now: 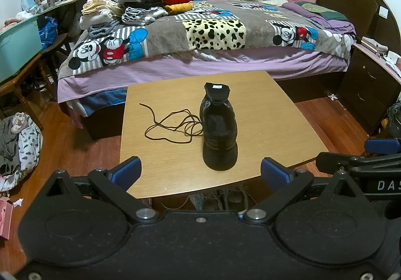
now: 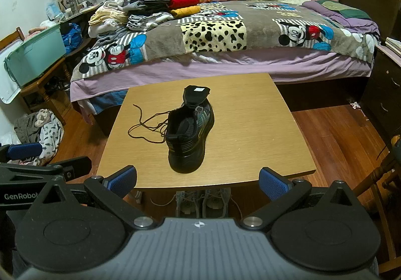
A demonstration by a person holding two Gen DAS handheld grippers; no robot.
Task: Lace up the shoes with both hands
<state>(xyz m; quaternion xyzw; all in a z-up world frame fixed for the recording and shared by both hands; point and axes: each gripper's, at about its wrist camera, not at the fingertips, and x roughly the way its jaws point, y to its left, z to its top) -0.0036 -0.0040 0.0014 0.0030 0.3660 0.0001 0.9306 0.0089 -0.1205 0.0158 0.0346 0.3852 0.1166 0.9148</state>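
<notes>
On the wooden table [image 1: 250,109] the shoe [image 1: 219,129] points heel-near, lace [image 1: 170,127] piled left, so your wide-open left gripper [image 1: 200,174] is closer than the open right gripper [image 2: 198,181].

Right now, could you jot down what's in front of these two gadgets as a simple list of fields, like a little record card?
shoe: black sneaker standing upright on the wooden table, heel toward the cameras, tongue pulled up
lace: dark shoelace lying loose in loops on the table left of the sneaker, not threaded as far as can be seen
left tool: open, holding nothing, short of the sneaker
right tool: open, holding nothing, short of the sneaker
behind: bed with folded clothes
</notes>
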